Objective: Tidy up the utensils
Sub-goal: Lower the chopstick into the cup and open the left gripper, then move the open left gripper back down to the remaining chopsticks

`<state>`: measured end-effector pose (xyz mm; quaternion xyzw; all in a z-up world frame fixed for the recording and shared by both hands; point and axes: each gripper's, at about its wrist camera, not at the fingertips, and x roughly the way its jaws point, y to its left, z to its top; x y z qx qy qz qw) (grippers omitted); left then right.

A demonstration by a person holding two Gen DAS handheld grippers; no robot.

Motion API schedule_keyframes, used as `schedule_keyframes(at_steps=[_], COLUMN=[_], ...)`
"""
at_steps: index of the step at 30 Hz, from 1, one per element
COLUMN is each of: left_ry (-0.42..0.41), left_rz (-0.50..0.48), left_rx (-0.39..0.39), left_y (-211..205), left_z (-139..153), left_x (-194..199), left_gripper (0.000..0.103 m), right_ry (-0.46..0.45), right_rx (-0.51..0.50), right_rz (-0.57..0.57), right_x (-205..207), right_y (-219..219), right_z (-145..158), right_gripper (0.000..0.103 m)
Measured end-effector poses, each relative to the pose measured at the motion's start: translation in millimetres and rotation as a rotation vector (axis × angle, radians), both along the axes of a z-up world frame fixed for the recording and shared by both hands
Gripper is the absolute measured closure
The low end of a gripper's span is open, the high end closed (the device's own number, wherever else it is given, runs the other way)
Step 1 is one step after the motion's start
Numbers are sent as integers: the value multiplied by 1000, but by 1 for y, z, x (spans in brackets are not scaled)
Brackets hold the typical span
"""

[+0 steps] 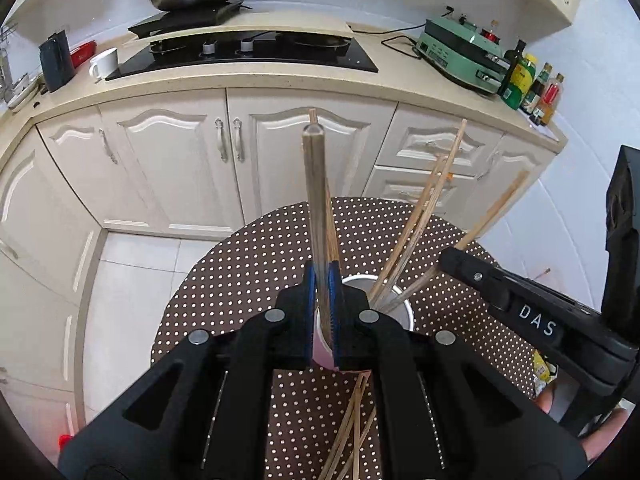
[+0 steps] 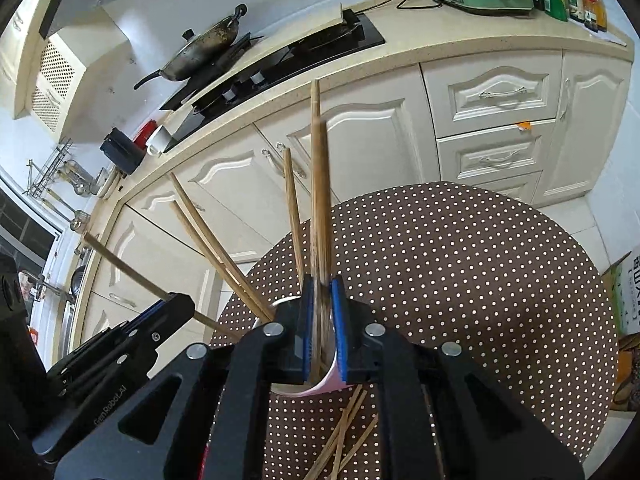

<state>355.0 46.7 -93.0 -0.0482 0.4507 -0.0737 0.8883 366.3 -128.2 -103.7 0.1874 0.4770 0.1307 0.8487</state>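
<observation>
Chopsticks [image 1: 416, 216] stand fanned in a pink cup [image 1: 394, 304] at the round dotted counter's [image 1: 248, 280] centre, bare cloth toward twelve o'clock. Left tool [image 1: 321, 280] pinches one chopstick [image 1: 314, 200] upright; right tool [image 2: 320, 300], slightly spread, frames another chopstick [image 2: 318, 184]. Loose ones [image 2: 344, 432] lie at six.

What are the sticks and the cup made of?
The sticks look like bamboo or wood: pale tan, matte, with fine grain lines along their length. The cup is harder to tell: a white inside and a pink outer wall with a thin rim suggest paper or plastic. The tablecloth, brown with white dots, looks like smooth wipeable vinyl, perhaps.
</observation>
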Motion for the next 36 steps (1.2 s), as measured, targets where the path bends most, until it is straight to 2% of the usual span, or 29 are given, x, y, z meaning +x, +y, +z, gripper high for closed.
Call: schedule_keyframes(at_steps=[1,3,5,6,8,10,12,18,27,32,36], left_ry=[-3,3,25,37,49,26,-15,-3,-33,-46,-54], left_rz=[-2,-3,-16,-22,-27,-14,-7,-1,-7,-9,9], left_rx=[-6,-3,-13,-17,-14,8,26,38,49,55,97], left_y=[1,1,1,1,1,1,1,3,5,4,2], left_z=[-1,-3,-7,-9,-11,-10,-6,-7,3,8,9], left_x=[1,2,4,5,5,2,-4,-6,-17,-23,-29], left_gripper=[96,96,96,95,81,45,44,44,44,44,44], right_ry=[2,-1,-11,-13,-11,-7,0,5,6,-3,3], right_rx=[2,-4,-22,-24,-28,-33,-28,-30,-24,-23,-14], right_rz=[2,0,-13,-16,-21,-39,-55,-95,-132,-147,-156], right_x=[0,-1,-3,-3,-3,-5,-6,-10,-21,-29,-36], right_y=[0,-1,-3,-4,-6,-10,-15,-25,-35,-39,-41], right_z=[0,1,3,4,4,3,1,2,7,12,15], right_gripper=[78,45,38,37,35,33,31,26,18,17,17])
